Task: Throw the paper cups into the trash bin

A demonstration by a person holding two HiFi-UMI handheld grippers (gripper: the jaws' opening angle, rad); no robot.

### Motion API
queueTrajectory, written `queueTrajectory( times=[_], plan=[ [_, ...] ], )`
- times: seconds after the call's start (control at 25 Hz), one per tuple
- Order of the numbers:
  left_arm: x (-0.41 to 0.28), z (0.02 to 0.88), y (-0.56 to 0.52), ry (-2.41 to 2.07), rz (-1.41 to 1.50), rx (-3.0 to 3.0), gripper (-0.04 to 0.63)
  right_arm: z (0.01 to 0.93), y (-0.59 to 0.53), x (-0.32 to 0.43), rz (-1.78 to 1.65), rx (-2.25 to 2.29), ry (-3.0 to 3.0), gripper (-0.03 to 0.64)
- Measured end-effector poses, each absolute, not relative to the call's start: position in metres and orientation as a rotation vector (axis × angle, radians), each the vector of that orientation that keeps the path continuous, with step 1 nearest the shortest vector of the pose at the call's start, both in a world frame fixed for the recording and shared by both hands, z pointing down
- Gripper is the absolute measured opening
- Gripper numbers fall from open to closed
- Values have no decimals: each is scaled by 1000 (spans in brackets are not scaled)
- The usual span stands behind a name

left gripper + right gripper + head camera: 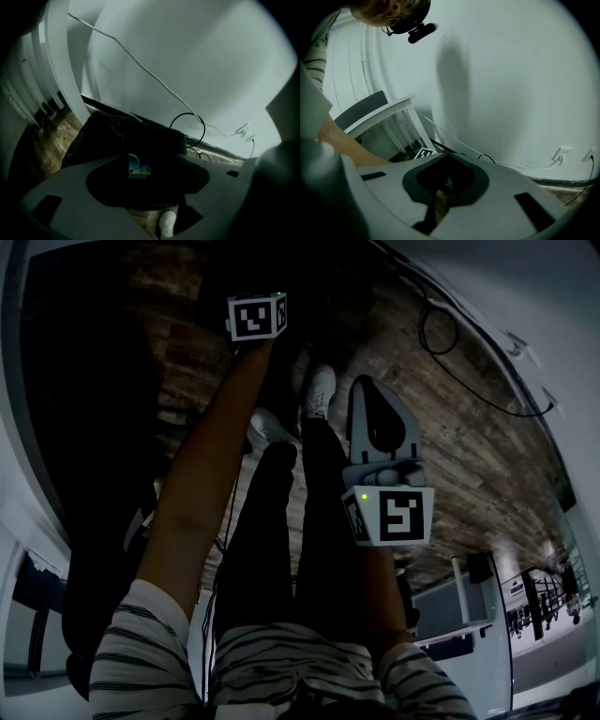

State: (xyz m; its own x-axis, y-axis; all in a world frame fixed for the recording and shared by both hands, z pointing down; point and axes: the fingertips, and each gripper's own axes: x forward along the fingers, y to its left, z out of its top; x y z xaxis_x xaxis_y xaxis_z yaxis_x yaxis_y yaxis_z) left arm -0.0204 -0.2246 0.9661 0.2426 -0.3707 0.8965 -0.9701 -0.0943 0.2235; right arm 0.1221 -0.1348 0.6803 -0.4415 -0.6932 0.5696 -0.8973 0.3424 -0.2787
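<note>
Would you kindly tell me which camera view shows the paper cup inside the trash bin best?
The left gripper view: the paper cup lies in the black trash bin, its pale rim clear. The head view is too dark to show it; the right gripper view gives only an unidentifiable glint.

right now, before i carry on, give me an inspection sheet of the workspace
surface: wooden floor, no table in view
job's things: paper cup lies inside the black-lined trash bin, next to a small packet
clutter: nothing seen
grippers: left gripper open, empty, aimed into the bin; right gripper shut, empty
cables: black cable loop and white cable against the wall
surroundings: white wall, wall socket, person's white shoes
</note>
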Motion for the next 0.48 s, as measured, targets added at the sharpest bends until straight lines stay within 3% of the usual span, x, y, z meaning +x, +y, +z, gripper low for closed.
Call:
queueTrajectory(
  times=[0.48],
  plan=[
    [-22, 947, -213, -1272, 837, 1633, 284, 667, -130, 122, 790, 1425, -2263, 9]
  ],
)
